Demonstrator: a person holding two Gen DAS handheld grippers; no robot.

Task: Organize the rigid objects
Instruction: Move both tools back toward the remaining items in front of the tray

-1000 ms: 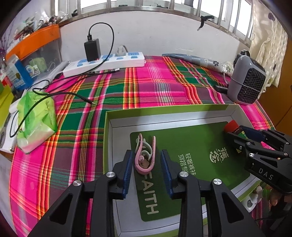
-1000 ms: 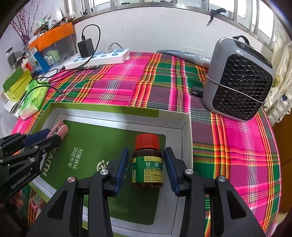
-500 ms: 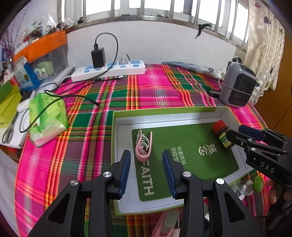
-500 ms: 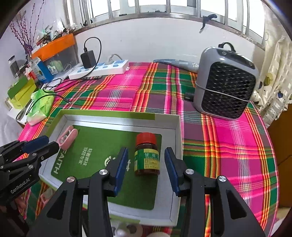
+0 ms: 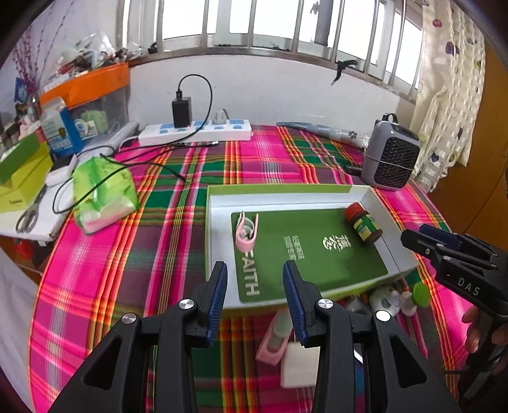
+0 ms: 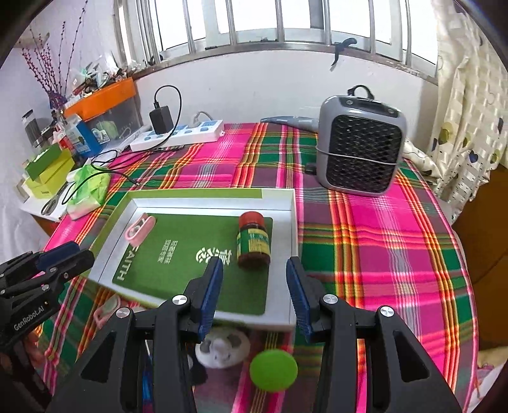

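Both grippers, left (image 5: 255,279) and right (image 6: 254,274), are hanging spread and empty above the tray (image 5: 285,195) holding a pink clip (image 5: 246,232) and a red-capped bottle (image 6: 253,239).

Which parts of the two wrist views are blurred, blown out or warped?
Left wrist view: window blown out to white; the pink case and white block near the bottom are soft; table edges bow from fisheye. Right wrist view: window also overexposed; the green disc and white toy by the right gripper are blurred; bottle and tray are sharp.
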